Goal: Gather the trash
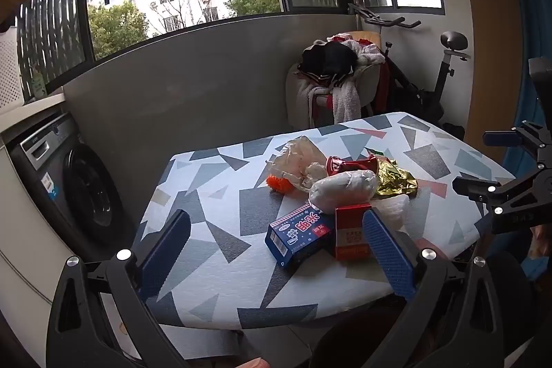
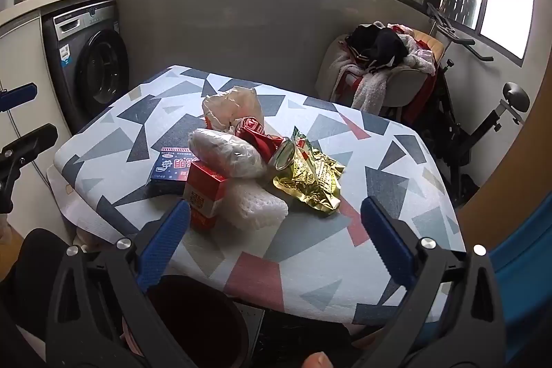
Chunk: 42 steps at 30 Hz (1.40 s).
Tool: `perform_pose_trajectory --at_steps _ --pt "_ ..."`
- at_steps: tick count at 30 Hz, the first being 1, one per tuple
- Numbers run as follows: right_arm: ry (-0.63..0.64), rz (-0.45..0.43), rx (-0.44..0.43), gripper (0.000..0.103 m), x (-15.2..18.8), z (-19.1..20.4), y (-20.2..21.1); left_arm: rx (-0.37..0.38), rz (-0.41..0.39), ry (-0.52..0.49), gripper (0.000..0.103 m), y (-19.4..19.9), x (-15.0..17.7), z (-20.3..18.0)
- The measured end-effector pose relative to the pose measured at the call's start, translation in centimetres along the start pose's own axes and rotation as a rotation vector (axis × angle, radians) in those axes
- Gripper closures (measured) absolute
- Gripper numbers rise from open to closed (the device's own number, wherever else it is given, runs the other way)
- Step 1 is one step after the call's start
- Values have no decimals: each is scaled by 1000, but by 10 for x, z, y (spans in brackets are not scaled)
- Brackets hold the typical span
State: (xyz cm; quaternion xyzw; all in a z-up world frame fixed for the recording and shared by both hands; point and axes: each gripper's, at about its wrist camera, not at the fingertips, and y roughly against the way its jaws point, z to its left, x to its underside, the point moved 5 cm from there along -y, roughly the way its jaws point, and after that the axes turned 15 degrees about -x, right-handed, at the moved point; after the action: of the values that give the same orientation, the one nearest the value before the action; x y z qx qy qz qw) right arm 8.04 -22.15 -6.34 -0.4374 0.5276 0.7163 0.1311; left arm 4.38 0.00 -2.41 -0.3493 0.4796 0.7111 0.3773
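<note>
**A:** On our far left stands a dark washing machine (image 1: 74, 181), and beside it the table (image 1: 214, 264) with its grey and blue triangle cloth. What do we hold over it?

**B:** We hold the left gripper (image 1: 276, 250) low over the near edge, its blue fingers spread wide with nothing between them. Moving right across the cloth, we meet the trash heaped mid-table: a crumpled plastic bag (image 1: 296, 157), a blue box (image 1: 298, 237), a white wrapped bundle (image 1: 343, 188), a red box (image 1: 352, 230), a crushed red can (image 1: 348, 165), white foam wrap (image 2: 255, 206) and a gold foil wrapper (image 2: 310, 178).

**A:** And our right side?

**B:** The right gripper (image 2: 276, 244) hovers there, fingers also wide apart and empty. Below the table edge we see a dark round bin (image 2: 200, 323).

**A:** What might go wrong?

**B:** We judge the pile is tangled; the bundle rests on both boxes, so pulling one box may tip it. The foil and bag look slippery and thin, and could slide from the pads. The can may roll off the edge.
</note>
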Motion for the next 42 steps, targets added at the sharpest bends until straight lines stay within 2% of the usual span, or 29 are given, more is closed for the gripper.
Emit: perform_pose_trajectory --at_steps 42 --pt "2 23 11 6 14 -2 -7 5 10 -15 5 -2 15 -4"
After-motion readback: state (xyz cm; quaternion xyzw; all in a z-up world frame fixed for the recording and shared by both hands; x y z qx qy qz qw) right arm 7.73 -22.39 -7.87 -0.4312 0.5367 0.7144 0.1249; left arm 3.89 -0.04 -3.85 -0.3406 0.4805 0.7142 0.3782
